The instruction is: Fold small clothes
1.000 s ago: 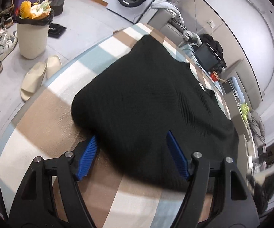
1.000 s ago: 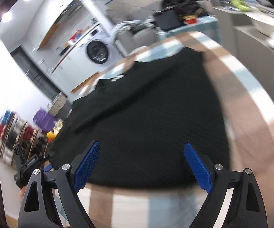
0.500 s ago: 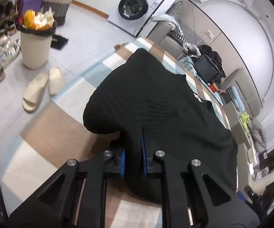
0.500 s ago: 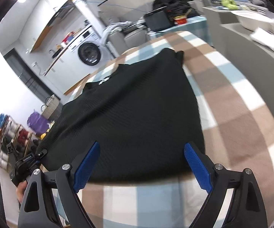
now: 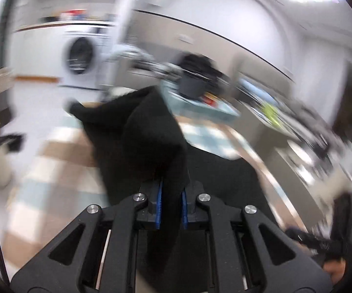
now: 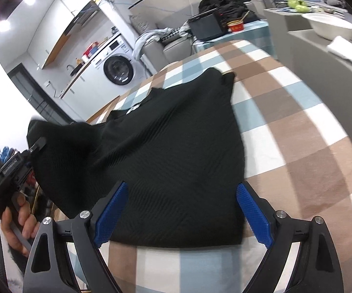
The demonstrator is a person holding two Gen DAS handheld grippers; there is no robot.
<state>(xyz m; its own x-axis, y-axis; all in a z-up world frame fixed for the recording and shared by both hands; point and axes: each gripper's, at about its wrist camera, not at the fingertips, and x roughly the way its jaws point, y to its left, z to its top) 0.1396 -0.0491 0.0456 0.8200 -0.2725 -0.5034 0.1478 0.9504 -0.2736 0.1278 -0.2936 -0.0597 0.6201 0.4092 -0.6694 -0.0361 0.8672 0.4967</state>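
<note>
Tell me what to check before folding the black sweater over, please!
1. Left gripper pinching the black sweater: ok, cloth is clamped between its blue pads.
2. That side of the sweater lifted off the checked cloth: ok, it hangs up in the air in the right wrist view.
3. Right gripper ready: ok, jaws wide open, with the sweater's near edge between its fingers, not pinched.
4. Rest of the sweater lying flat: ok, only small ripples.
5. Room to fold onto: ok, bare checked cloth lies right of the sweater.
6. How well the left grip holds: cannot tell, the left wrist view is blurred.
</note>
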